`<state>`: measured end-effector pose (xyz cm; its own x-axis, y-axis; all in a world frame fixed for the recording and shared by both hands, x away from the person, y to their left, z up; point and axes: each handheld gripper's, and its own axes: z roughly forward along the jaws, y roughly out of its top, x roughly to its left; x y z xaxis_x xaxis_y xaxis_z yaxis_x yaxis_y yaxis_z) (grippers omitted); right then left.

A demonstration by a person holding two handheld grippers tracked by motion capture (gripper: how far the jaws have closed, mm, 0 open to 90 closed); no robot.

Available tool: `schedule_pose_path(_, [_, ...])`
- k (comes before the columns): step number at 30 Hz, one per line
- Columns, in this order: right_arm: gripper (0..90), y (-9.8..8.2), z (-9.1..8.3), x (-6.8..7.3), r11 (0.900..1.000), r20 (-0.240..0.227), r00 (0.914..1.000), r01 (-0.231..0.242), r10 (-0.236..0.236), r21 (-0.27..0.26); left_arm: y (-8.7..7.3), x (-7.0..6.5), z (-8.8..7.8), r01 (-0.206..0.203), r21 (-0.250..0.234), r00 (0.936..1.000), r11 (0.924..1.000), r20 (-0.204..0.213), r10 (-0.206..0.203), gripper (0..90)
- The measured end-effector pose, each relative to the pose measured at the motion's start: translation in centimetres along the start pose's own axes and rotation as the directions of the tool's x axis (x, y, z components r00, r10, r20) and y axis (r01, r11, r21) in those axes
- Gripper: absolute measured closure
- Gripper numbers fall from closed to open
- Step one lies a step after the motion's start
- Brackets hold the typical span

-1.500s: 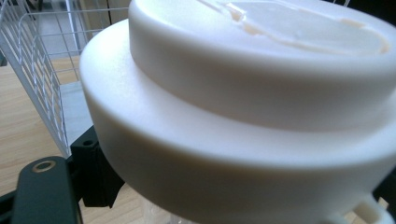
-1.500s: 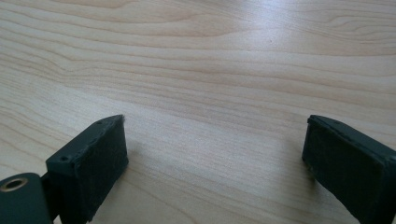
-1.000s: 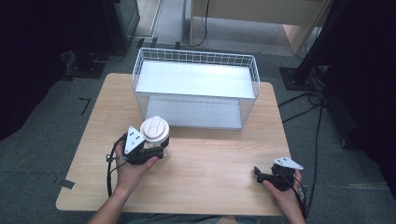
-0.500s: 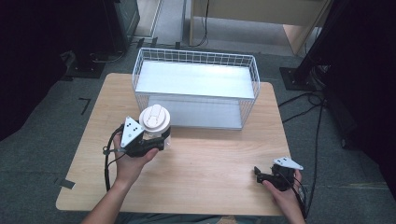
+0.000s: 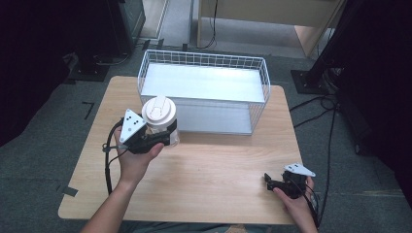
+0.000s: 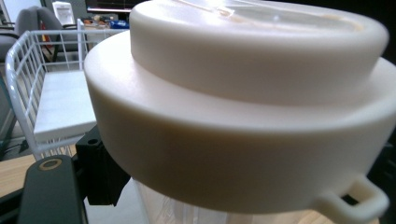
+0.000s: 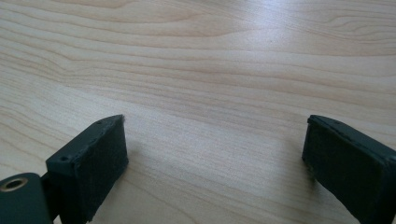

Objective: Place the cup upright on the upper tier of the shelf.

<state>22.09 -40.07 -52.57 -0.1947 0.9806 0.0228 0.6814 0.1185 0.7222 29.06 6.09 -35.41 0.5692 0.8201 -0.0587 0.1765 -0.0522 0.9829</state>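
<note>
A lidded cup (image 5: pixel 159 119), clamped in the left tongs (image 5: pixel 163 138), has been lifted toward the wire basket (image 5: pixel 204 60) at twelve o'clock; the right tongs (image 5: pixel 270 180) rest apart.

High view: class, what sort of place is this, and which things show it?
Probably a lab or workshop set up for recording: a lone wooden table on grey carpet, loose cables across the floor, and dark equipment stands around it.

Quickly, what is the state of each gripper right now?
Left gripper: shut on the clear plastic cup with a cream lid.
Right gripper: open, holding nothing.
</note>
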Motion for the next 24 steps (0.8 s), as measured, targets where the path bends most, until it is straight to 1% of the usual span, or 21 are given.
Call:
schedule_pose_path(3, [6.2,0.0,0.0,0.0,1.0,0.0,1.0,0.0,0.0,-0.002,0.8,0.1,0.1,0.011,-0.019,0.9999,0.9998,-0.002,-0.011,16.3])
schedule_pose_path(10, [6.2,0.0,0.0,0.0,1.0,-0.006,1.0,0.005,-0.005,-0.002,2.9,-0.4,0.2,-0.019,-0.041,0.9998,0.999,-0.003,0.019,16.4])
schedule_pose_path(11, [6.2,0.0,0.0,0.0,1.0,-0.006,1.0,0.005,-0.005,-0.002,2.9,-0.4,0.2,-0.019,-0.041,0.9998,0.999,-0.003,0.019,16.4])
schedule_pose_path(12, [6.2,-0.1,-0.1,0.0,1.0,-0.012,0.9999,0.01,-0.01,-0.002,3.5,-0.5,0.3,-0.024,-0.044,0.9997,0.9988,-0.004,0.023,16.4])
schedule_pose_path(14, [6.2,-0.1,-0.1,0.0,1.0,-0.013,0.9999,0.008,-0.008,-0.002,3.8,-0.5,0.4,-0.024,-0.045,0.9997,0.9987,-0.005,0.024,16.4])
schedule_pose_path(16, [6.2,-0.1,-0.1,0.0,1.0,-0.013,0.9999,0.007,-0.007,-0.002,4.6,-0.7,0.7,-0.033,-0.049,0.9994,0.9982,-0.011,0.033,16.4])
schedule_pose_path(20, [6.2,-0.1,-0.1,0.0,1.0,-0.013,0.9999,0.008,-0.008,-0.003,5.1,-0.7,1.0,-0.03,-0.055,0.9995,0.998,0.0,0.03,16.4])
schedule_pose_path(22, [6.2,-0.1,-0.1,0.0,1.0,-0.013,0.9999,0.007,-0.007,-0.002,5.9,-0.7,1.2,-0.034,-0.057,0.9994,0.9978,0.0,0.034,16.5])
schedule_pose_path(23, [6.2,-0.1,-0.1,0.0,1.0,-0.013,0.9999,0.007,-0.007,-0.002,5.9,-0.7,1.2,-0.034,-0.057,0.9994,0.9978,0.0,0.034,16.4])
schedule_pose_path(24, [6.2,-0.1,-0.1,0.0,1.0,-0.013,0.9999,0.008,-0.008,-0.003,6.4,-0.7,1.4,-0.035,-0.065,0.9994,0.9973,-0.001,0.035,16.4])
